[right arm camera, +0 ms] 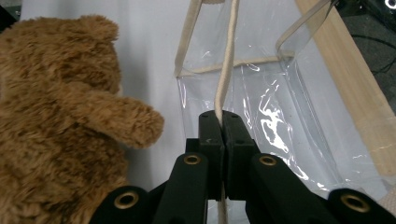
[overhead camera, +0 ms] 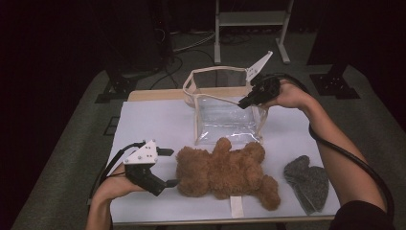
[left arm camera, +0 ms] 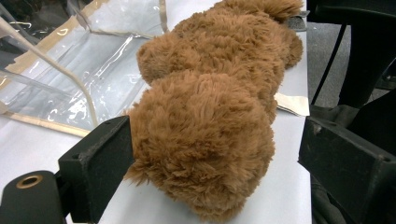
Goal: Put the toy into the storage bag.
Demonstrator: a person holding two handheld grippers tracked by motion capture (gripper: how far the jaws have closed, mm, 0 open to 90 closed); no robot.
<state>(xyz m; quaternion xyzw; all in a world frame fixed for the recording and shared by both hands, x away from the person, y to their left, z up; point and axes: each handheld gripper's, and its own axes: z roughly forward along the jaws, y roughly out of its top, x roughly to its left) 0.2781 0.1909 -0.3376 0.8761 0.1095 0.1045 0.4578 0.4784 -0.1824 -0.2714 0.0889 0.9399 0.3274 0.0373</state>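
1. Where the white table (overhead camera: 143, 120) begins at the left, the left gripper (overhead camera: 166, 166) lies low on it with its jaws spread wide, one on each side of the bear's (overhead camera: 225, 172) head.
2. Seen in the left gripper view, one jaw just touches the fur of the head while the other stands apart from it; nothing is pinched.
3. Lying flat near the front edge, the bear has its long axis across the table, head toward the left gripper and legs toward the right.
4. One arm of the bear reaches toward the bag (overhead camera: 227, 120), and a pale tag (overhead camera: 237, 206) juts from under the bear toward the front edge.
5. Bare table lies left of the left gripper and behind it, up to the far edge; little room is left between the bear and the front edge.
6. Just behind the bear, the clear bag stands upright with its mouth open upward and cream trim round its rim; its base is close to the bear's arm.
7. Above the bag's right side, the right gripper (overhead camera: 245, 101) has its jaws pressed together on the cream strap (right arm camera: 226, 74), which runs up out of them in the right gripper view.
8. Farthest right, a grey hat (overhead camera: 306, 182) lies flat near the front right corner, apart from the bear's legs.
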